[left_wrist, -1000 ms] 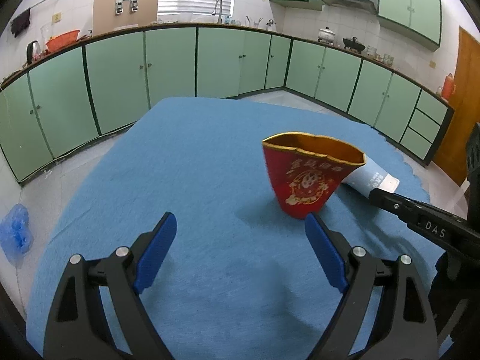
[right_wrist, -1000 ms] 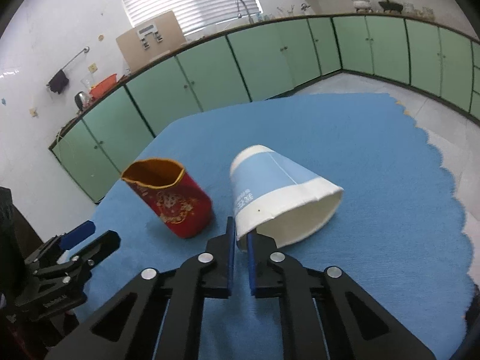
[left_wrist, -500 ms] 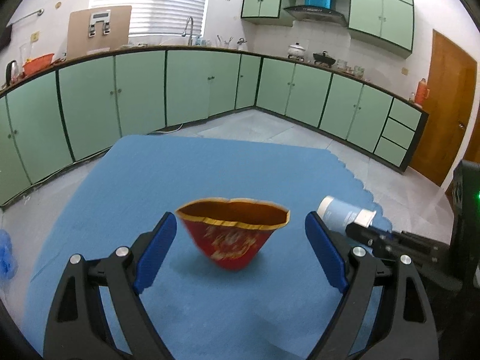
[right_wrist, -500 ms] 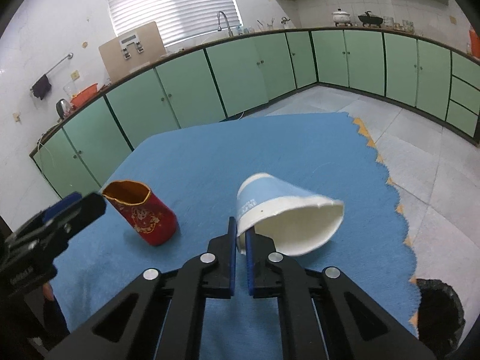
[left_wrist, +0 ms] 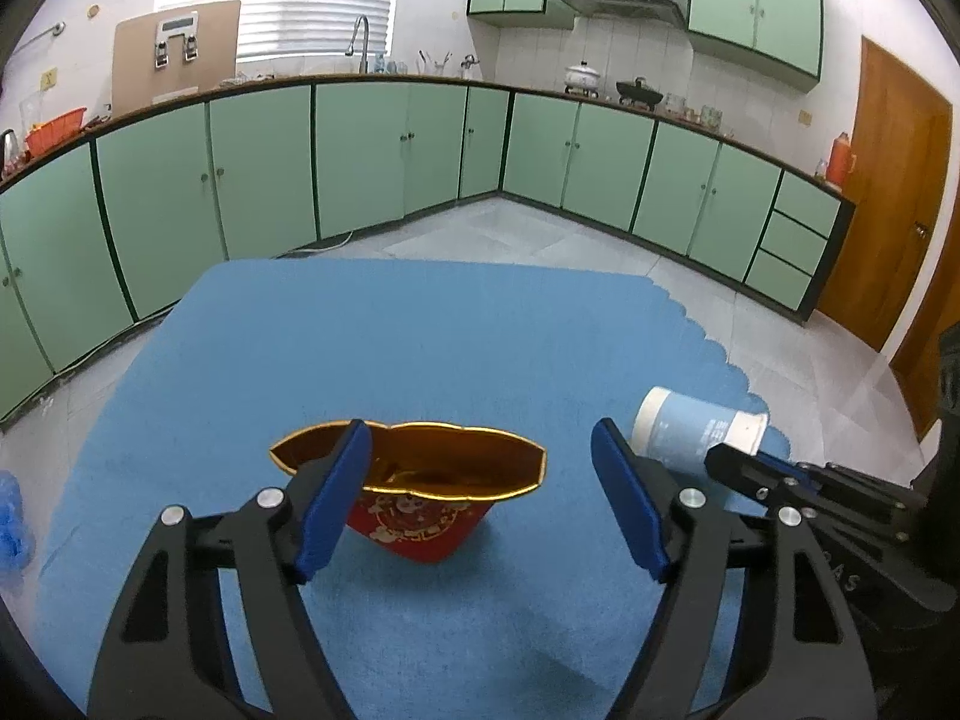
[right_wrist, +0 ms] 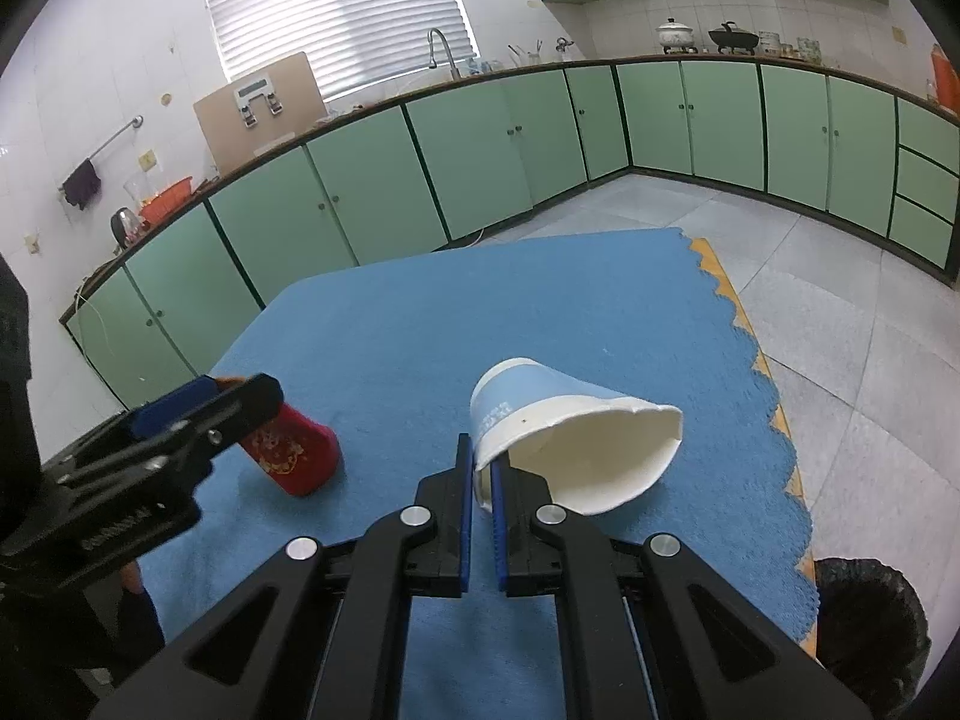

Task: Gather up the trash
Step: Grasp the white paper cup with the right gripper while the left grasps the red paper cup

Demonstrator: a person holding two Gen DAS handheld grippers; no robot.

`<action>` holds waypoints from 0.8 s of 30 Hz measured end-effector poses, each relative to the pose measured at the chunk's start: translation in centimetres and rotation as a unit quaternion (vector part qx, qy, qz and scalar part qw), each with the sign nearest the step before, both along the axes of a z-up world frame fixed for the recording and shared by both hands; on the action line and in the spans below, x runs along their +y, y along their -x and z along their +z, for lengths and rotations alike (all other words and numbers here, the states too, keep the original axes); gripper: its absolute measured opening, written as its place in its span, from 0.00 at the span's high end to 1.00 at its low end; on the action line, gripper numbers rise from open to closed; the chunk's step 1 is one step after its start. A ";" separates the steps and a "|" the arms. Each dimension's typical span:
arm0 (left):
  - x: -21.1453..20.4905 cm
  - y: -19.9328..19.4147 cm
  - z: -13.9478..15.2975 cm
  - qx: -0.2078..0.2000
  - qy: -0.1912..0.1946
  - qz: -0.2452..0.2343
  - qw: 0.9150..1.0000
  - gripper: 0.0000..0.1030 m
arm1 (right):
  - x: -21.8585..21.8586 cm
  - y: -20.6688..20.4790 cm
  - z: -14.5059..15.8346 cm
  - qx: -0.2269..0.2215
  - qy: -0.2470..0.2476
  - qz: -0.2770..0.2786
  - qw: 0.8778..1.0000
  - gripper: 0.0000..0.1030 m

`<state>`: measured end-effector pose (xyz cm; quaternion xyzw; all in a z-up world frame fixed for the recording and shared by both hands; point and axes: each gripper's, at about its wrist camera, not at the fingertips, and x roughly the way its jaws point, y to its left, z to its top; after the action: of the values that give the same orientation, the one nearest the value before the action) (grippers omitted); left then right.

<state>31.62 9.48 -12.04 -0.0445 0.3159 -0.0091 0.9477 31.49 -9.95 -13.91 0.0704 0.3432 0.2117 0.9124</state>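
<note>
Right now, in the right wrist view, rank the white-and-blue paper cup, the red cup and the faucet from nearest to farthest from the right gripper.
1. White-and-blue paper cup: its rim is pinched in the right gripper, on its side.
2. Red cup: to the left on the blue cloth, under the left gripper.
3. Faucet: far back on the counter, below the window blinds.

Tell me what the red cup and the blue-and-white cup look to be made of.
The squashed red cup with gold rim looks like thin paper with a glossy, metallic gold lining: its mouth is flattened and creased. The blue-and-white cup, pinched at its rim by the right gripper, looks like matte paper: its white mouth is bent out of round.
</note>
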 end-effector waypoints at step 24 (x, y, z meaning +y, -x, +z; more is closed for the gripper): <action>4.2 1.9 -2.7 0.063 0.042 0.051 0.996 0.49 | 0.4 -0.4 -0.5 0.019 0.000 0.009 1.000 0.91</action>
<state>29.74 13.72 -14.71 -0.1003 0.3717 0.0285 0.9225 31.93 -9.56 -14.44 0.0711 0.3607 0.2185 0.9039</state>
